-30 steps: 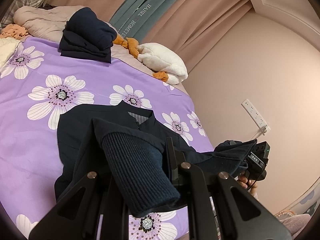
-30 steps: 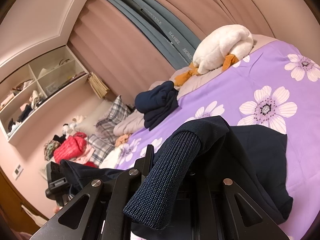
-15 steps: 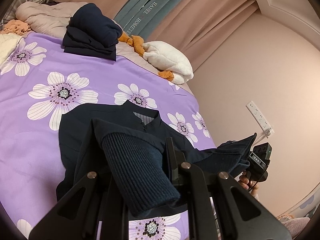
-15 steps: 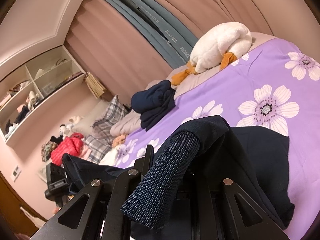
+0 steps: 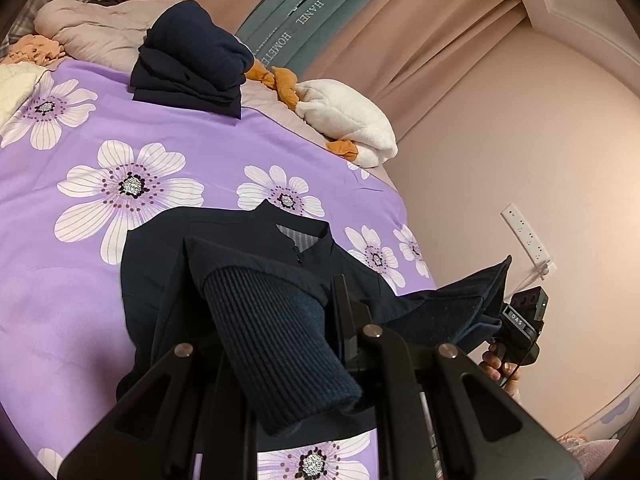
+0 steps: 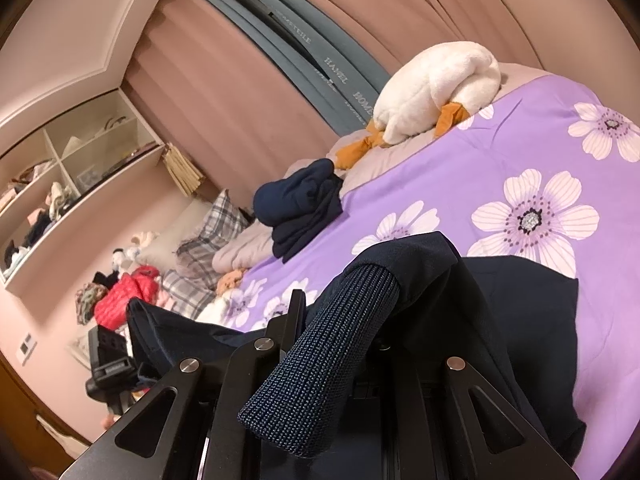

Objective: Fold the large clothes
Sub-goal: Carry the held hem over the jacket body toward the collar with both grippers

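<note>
A navy jacket (image 5: 168, 268) lies on the purple flowered bedspread (image 5: 80, 152), collar (image 5: 296, 236) toward the far side. My left gripper (image 5: 280, 364) is shut on a ribbed cuff (image 5: 276, 344) and the jacket's near edge, lifted off the bed. My right gripper (image 6: 344, 360) is shut on the other ribbed cuff (image 6: 328, 364) and hem. Each gripper shows in the other view, with jacket fabric bunched at it: the right gripper (image 5: 520, 320) at the right, the left gripper (image 6: 112, 356) at the left. The jacket's near edge hangs stretched between them.
A folded navy pile (image 5: 192, 76) and a white plush duck (image 5: 348, 116) lie at the bed's far edge. Beige bedding (image 5: 92, 28), plaid pillows (image 6: 208, 236) and a red bag (image 6: 128, 300) lie at the bed's head. A wall socket (image 5: 528, 236) is at the right.
Both grippers have risen slightly and moved toward the far side with the jacket's near edge held taut; the grip has not changed.
</note>
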`<act>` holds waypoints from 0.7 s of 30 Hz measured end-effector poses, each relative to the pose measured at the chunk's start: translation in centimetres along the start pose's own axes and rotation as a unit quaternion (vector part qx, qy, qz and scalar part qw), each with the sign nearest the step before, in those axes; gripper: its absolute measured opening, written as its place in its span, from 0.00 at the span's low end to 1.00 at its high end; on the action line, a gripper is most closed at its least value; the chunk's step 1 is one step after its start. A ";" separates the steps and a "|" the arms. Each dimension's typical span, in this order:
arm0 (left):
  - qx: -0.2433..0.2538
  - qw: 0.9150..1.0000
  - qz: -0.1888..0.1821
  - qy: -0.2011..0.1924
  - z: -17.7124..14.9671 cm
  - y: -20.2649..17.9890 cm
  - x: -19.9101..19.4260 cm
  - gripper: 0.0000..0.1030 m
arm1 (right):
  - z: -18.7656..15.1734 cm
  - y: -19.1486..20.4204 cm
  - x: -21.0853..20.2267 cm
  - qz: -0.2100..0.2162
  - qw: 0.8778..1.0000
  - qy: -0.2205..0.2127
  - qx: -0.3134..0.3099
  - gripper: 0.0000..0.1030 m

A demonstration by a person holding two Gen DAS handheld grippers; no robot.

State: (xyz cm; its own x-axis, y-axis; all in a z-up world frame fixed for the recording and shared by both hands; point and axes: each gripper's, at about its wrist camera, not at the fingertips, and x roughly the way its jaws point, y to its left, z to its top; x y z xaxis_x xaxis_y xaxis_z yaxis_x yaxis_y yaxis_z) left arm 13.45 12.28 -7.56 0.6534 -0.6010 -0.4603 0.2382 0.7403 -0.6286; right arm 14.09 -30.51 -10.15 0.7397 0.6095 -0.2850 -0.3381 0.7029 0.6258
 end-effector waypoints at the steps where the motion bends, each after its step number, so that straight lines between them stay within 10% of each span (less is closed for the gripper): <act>1: 0.000 1.000 0.002 0.000 0.1 0.1 0.2 0.13 | 0.0 -0.1 0.1 -0.001 1.000 0.000 0.001 0.18; 21: -0.013 1.000 0.024 0.013 0.7 1.9 2.8 0.13 | 0.4 -2.7 1.9 -0.036 0.999 0.004 0.028 0.18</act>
State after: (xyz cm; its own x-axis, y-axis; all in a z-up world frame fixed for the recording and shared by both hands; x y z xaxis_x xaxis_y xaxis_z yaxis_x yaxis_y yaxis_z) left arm 16.25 12.23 -9.65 0.6445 -0.5731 -0.5062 0.1882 0.7605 -0.6214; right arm 16.58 -31.41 -12.11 0.7562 0.5612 -0.3364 -0.2504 0.7231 0.6437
